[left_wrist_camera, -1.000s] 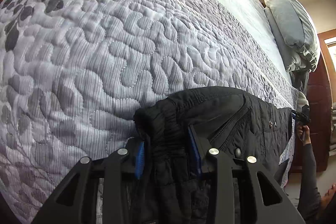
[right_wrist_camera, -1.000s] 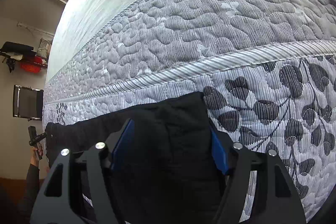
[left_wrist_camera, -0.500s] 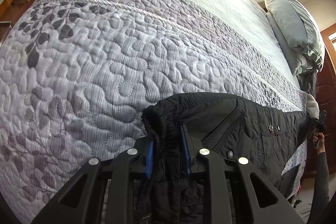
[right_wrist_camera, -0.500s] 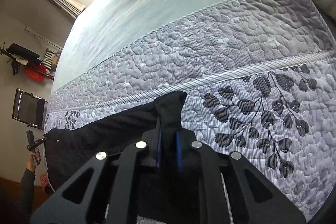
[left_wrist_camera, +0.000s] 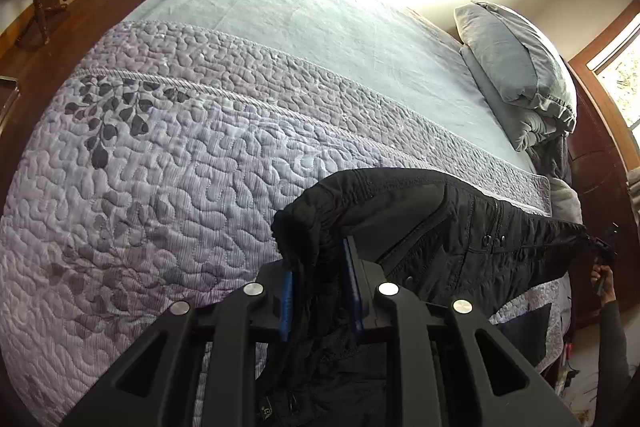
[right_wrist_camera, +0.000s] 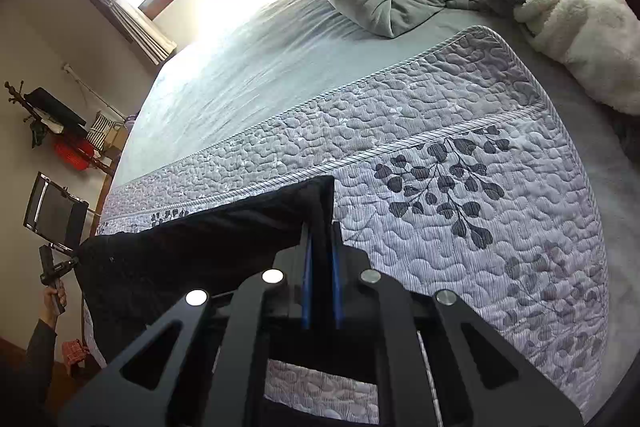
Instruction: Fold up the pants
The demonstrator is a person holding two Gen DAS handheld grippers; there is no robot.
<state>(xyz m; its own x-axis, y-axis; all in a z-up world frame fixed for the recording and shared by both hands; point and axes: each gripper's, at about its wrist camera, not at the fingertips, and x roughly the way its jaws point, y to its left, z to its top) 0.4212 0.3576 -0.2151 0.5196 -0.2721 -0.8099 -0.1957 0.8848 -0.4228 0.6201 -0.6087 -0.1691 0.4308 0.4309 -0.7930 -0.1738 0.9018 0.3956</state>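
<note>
The left tool (left_wrist_camera: 318, 273) pinches the thick gathered waistband end of the black pants (left_wrist_camera: 440, 223), with its blue pads pressed on the bunched cloth. The pants hang stretched between the two tools, just above the near edge of the quilted bedspread (left_wrist_camera: 168, 163) on the bed, and the lower part falls below the tools. On the right, the right tool (right_wrist_camera: 320, 247) is closing on the thin cuff end of the pants, and the cloth already sits between its pads. To do this step well, I think both hands should stay level and keep the cloth lightly tight, so the pants go flat on the bedspread without wrinkles. The left grip is bulky and may slip if pulled hard.
</note>
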